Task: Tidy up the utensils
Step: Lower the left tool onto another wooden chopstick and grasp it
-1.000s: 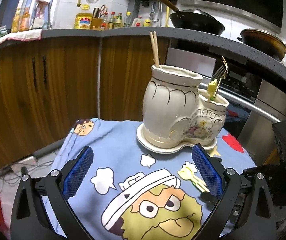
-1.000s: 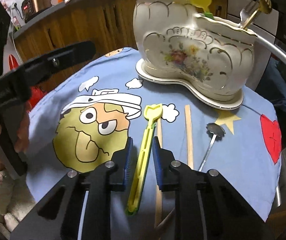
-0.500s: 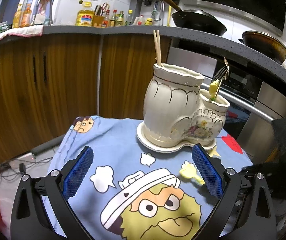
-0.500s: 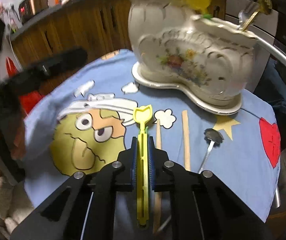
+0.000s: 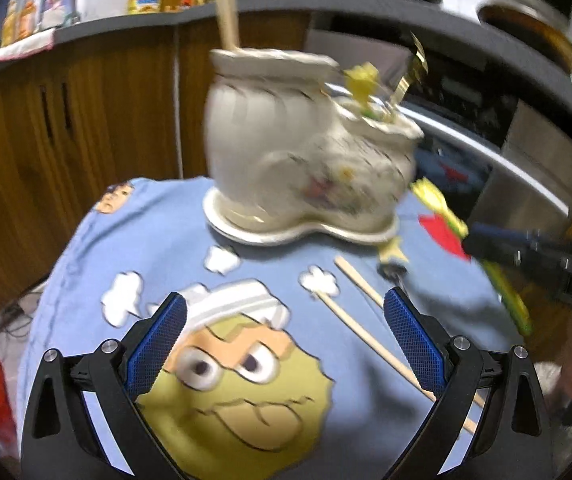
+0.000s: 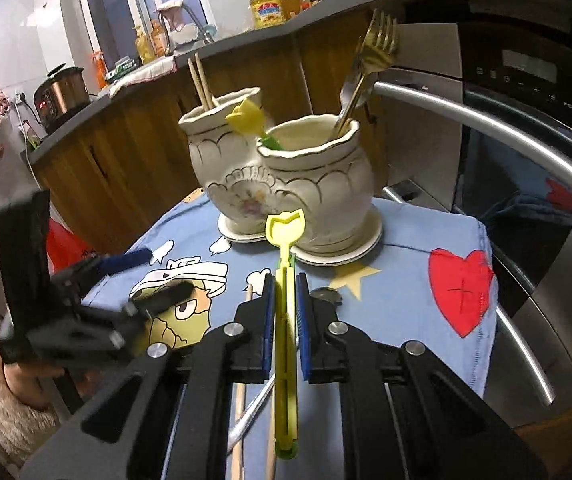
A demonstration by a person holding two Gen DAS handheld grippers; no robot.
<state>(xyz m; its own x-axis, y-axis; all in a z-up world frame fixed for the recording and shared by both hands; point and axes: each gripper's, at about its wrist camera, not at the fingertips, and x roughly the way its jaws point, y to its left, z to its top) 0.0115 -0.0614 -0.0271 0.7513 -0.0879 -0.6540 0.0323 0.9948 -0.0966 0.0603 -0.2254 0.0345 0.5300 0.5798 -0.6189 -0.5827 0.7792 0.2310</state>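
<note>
My right gripper [image 6: 285, 300] is shut on a yellow-green plastic utensil [image 6: 285, 240] and holds it above the cloth, pointing at the cream ceramic two-pot holder [image 6: 286, 176]. The holder has chopsticks [image 6: 202, 80] in its tall pot, and a yellow tulip-topped utensil [image 6: 248, 118] and a gold fork [image 6: 374, 52] in its low pot. In the left wrist view my left gripper [image 5: 286, 344] is open and empty above the cloth. Two chopsticks [image 5: 366, 332] and a small spoon [image 5: 394, 270] lie on the cloth between it and the holder [image 5: 298, 152]. The held utensil [image 5: 442, 208] shows at the right.
The holder stands on a small table under a blue cartoon cloth [image 5: 126, 240]. Wooden cabinets [image 5: 66, 120] are behind, an oven with a steel handle [image 6: 486, 128] to the right. The left gripper and hand [image 6: 46, 320] are at the left of the right wrist view.
My right gripper closed on the yellow-green utensil and lifted it off the cloth towards the holder. My left gripper stayed open and shifted, so the chopsticks show between its fingers.
</note>
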